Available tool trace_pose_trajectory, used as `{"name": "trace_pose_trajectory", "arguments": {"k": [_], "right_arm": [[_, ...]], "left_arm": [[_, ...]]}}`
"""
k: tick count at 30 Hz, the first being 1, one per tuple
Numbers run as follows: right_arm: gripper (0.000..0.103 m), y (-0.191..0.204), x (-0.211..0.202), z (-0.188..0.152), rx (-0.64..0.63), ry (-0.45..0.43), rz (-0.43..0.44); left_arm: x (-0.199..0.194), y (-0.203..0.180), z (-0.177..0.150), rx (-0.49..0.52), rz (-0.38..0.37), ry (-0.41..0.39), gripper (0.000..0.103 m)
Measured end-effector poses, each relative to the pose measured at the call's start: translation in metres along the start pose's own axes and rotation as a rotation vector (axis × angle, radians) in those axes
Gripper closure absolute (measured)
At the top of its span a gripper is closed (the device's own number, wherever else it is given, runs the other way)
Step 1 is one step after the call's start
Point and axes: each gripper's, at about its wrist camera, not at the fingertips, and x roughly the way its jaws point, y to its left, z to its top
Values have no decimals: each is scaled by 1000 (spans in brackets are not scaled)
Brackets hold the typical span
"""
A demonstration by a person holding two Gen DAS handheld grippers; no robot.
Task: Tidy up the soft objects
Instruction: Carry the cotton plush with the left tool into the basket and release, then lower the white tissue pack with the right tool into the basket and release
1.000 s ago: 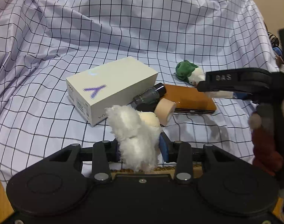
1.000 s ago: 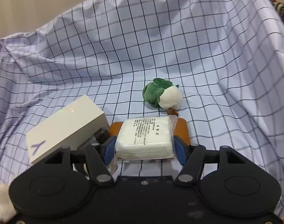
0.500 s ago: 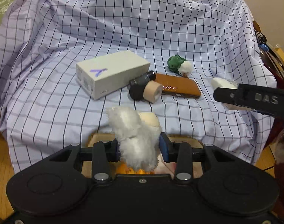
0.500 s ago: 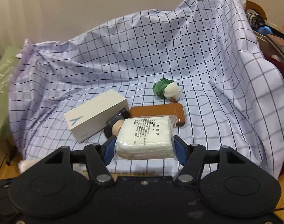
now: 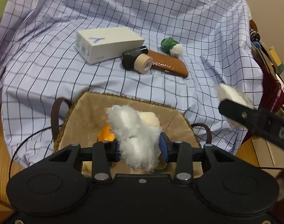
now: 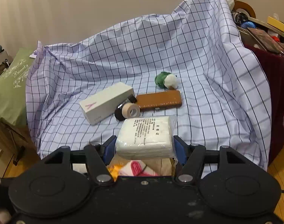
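My left gripper [image 5: 140, 147] is shut on a fluffy white plush toy [image 5: 136, 130] and holds it over a woven basket [image 5: 82, 108] with a tan lining and an orange item inside. My right gripper [image 6: 144, 147] is shut on a white wrapped tissue pack [image 6: 145, 136], above soft pink and yellow items. The right gripper also shows at the right of the left wrist view [image 5: 254, 119]. A green and white plush [image 5: 171, 46] lies on the checked cloth, also seen in the right wrist view [image 6: 166, 80].
On the checked cloth [image 6: 198, 65] lie a white box [image 6: 106, 102], a tape roll [image 6: 130, 110], a dark bottle [image 5: 134, 53] and a brown case [image 6: 158, 99]. A red-draped stand with clutter [image 6: 269, 43] is at the right. A green pillow [image 6: 9, 85] is at the left.
Both grippers have drawn back from the cloth with their loads. The basket has come into view under the left gripper, and the right gripper now hangs over soft items.
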Motion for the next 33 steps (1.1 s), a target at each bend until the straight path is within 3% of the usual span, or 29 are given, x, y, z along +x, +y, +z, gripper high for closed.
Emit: {"name": "trace_pose_trajectory", "arguments": {"k": [10,16,19,33], "right_arm": [[40,3,9,-26,-13,107,-32],[40,9,12,-32,-42,127,-28],[40,8,13,-32,-41,137,-30],[40,8,15,-34,-41,160,-28]], "left_arm": [[4,17,-6,-69,9,26,63],[5,22,-8,-91,27,36,54],[3,23,-10,-93,35,23,44],[-12,18,-13,-58,129,-54,39]]}}
